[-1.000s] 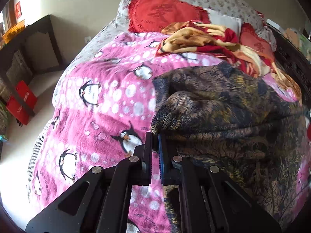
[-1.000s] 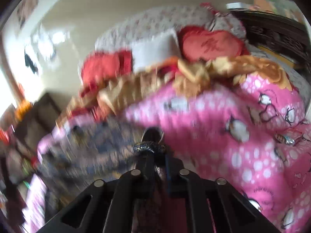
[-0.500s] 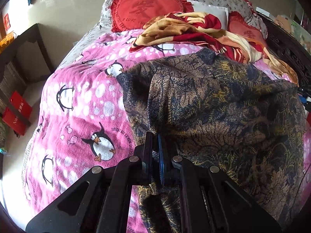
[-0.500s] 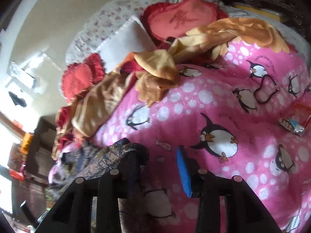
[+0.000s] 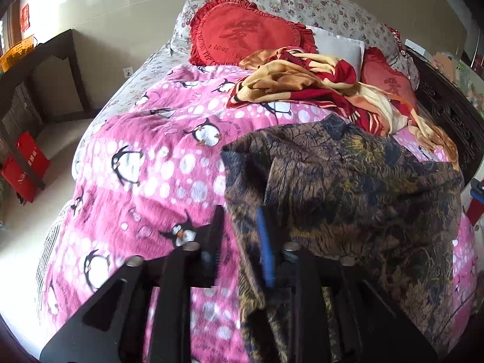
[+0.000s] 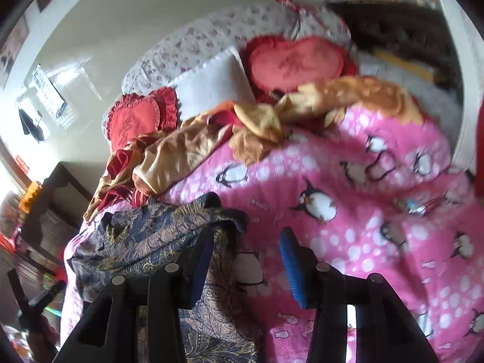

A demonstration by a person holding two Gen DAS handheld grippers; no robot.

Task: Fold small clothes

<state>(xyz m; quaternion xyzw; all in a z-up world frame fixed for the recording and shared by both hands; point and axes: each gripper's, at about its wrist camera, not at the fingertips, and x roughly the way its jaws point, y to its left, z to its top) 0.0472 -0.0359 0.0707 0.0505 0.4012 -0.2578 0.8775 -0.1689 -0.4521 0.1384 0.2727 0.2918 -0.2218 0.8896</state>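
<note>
Both jaws opening: left gripper (image 5: 240, 236) straddles patterned garment (image 5: 348, 187) edge, right gripper (image 6: 245, 245) unloaded; fold may slump, lower centre.

The dark brown-and-navy patterned garment (image 5: 348, 187) lies rumpled on the pink penguin blanket (image 5: 157, 163). One edge is folded over itself.

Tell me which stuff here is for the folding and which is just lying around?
For the folding:
dark patterned garment
left gripper, jaws opening, cloth between them
right gripper, jaws opening

Just lying about:
penguin blanket
red heart cushion
yellow-red blanket
red bag
</note>
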